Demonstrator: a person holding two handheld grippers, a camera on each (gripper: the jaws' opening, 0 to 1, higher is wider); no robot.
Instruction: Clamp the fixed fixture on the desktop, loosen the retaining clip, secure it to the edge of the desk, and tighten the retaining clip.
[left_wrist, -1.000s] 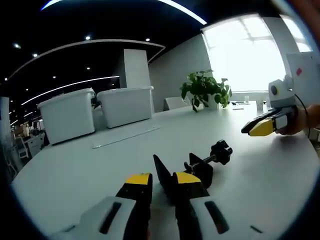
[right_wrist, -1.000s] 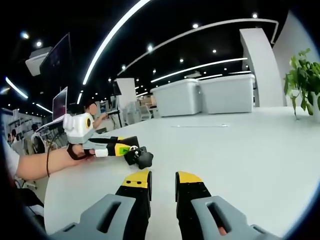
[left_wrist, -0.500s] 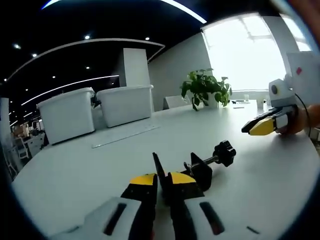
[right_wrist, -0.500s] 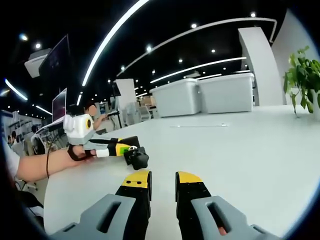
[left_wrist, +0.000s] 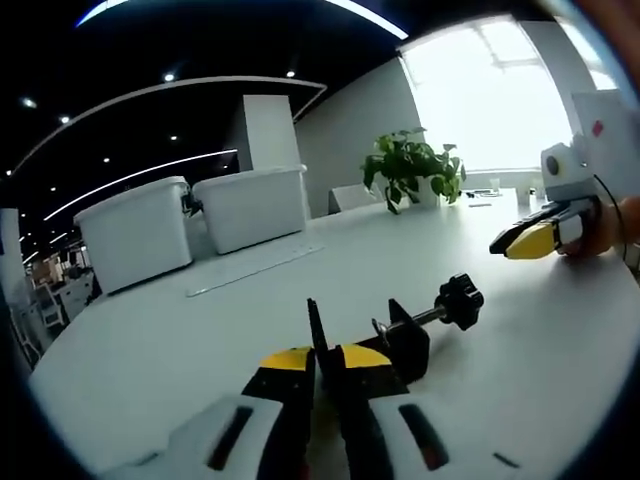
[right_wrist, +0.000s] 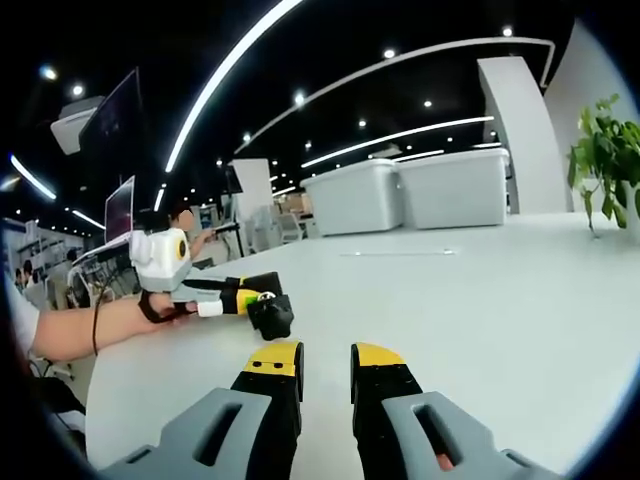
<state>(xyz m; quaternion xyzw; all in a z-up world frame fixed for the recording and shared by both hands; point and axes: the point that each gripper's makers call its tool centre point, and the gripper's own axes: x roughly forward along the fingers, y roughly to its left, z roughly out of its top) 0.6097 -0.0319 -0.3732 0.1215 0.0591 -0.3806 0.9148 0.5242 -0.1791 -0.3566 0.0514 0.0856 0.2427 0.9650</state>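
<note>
- The black clamp fixture (left_wrist: 400, 335) sits between the jaws of the left gripper (left_wrist: 322, 362), its thin flat plate pinched by the yellow-tipped jaws, which are drawn narrow on it; the body lies just past the right jaw
- Its long axis is the screw, running away from the jaws up and to the right in the left gripper view, ending in a black knob (left_wrist: 461, 298) above the white table (left_wrist: 180, 340)
- In the right gripper view the fixture (right_wrist: 270, 315) shows at the left gripper's tip, a forearm (right_wrist: 85, 330) reaching in from the left
- The right gripper (right_wrist: 325, 358) hovers over the table well apart from it, jaws parted by a narrow gap, holding nothing
- Two white bins (left_wrist: 195, 220) and a potted plant (left_wrist: 410, 170) stand at the table's far side
</note>
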